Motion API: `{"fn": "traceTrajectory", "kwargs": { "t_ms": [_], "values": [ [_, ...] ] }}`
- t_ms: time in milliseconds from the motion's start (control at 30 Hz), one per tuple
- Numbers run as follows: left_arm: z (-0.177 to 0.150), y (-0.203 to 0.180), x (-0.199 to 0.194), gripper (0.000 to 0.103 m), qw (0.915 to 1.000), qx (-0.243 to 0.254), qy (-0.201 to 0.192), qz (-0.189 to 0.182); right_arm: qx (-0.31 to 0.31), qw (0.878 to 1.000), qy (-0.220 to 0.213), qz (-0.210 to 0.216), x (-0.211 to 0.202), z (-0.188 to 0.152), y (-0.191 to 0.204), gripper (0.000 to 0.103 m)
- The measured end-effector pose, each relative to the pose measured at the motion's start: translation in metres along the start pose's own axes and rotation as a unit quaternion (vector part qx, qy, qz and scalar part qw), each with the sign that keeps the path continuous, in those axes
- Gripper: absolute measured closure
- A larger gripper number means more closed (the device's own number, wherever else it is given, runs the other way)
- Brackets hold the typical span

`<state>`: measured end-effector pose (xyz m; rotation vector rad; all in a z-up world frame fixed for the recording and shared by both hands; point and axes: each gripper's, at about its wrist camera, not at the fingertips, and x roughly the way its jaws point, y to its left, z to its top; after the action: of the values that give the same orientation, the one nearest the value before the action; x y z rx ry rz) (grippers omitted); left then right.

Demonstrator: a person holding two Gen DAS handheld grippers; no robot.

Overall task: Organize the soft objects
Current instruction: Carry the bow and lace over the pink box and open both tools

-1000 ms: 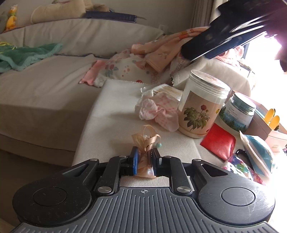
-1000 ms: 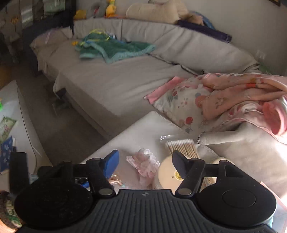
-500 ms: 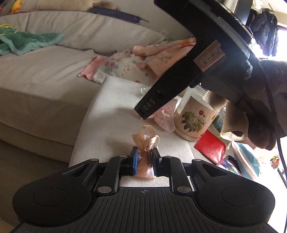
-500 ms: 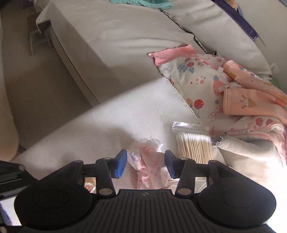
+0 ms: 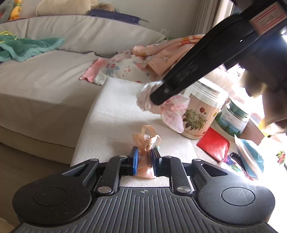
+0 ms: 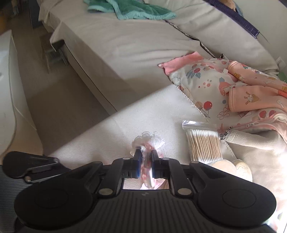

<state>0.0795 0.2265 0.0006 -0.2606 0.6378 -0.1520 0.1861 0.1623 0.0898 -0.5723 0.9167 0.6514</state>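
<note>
My left gripper (image 5: 144,157) is shut on a peach ribbon bow (image 5: 148,139) and holds it just above the white cloth-covered table (image 5: 111,114). My right gripper (image 6: 145,158) is shut on a pink and white frilly fabric piece (image 6: 148,141) lying on the same table (image 6: 111,136). In the left wrist view that fabric piece (image 5: 172,111) sits pinched under the right gripper's black body (image 5: 197,62), beside a floral jar (image 5: 199,114).
A bag of cotton swabs (image 6: 202,141) lies right of the fabric piece. A green-label jar (image 5: 231,120), a red pouch (image 5: 213,143) and colourful packets (image 5: 249,157) crowd the table's right side. Pink baby clothes (image 6: 233,89) and a teal towel (image 6: 129,9) lie on the grey sofa (image 6: 125,44).
My right gripper came down over the frilly fabric piece and closed on it. My left gripper kept its hold on the ribbon bow and hardly moved.
</note>
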Motion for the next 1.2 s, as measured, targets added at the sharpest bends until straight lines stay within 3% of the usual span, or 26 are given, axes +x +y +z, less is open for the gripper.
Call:
{"fn": "traceTrajectory", "kwargs": {
  "t_ms": [167,333,467,567,700,767,867,1033,1100,1200],
  "values": [
    [0.036,0.002,-0.007,0.085,0.9993,-0.003,-0.032,0.018,0.064,0.993,-0.081,0.058,-0.076,-0.008,-0.042,0.093],
    [0.114,-0.041,-0.029,0.085,0.9909,0.067,-0.112,0.034,0.102,0.978,-0.181,0.027,-0.164,-0.041,-0.099,0.093],
    [0.152,-0.104,-0.033,0.085,0.9837,0.124,-0.130,0.001,0.139,0.964,-0.227,-0.022,-0.208,-0.088,-0.151,0.093],
    [0.164,-0.157,-0.022,0.085,0.9818,0.141,-0.109,-0.064,0.176,0.953,-0.239,-0.060,-0.228,-0.130,-0.189,0.093],
    [0.155,-0.231,0.013,0.085,0.9757,0.152,-0.044,-0.151,0.228,0.941,-0.233,-0.095,-0.235,-0.190,-0.236,0.093],
    [0.142,-0.263,0.036,0.085,0.9714,0.165,-0.010,-0.170,0.251,0.936,-0.221,-0.107,-0.229,-0.215,-0.254,0.093],
    [0.125,-0.296,0.075,0.084,0.9696,0.172,0.030,-0.171,0.281,0.931,-0.205,-0.112,-0.213,-0.243,-0.277,0.093],
    [0.106,-0.305,0.147,0.084,0.9661,0.142,0.131,-0.171,0.318,0.923,-0.189,-0.104,-0.170,-0.262,-0.311,0.093],
    [0.099,-0.298,0.152,0.083,0.9675,0.127,0.139,-0.168,0.324,0.923,-0.180,-0.104,-0.151,-0.264,-0.321,0.093],
    [0.093,-0.297,0.138,0.083,0.9749,0.164,0.103,-0.110,0.330,0.925,-0.157,-0.105,-0.119,-0.261,-0.330,0.093]
  ]
}}
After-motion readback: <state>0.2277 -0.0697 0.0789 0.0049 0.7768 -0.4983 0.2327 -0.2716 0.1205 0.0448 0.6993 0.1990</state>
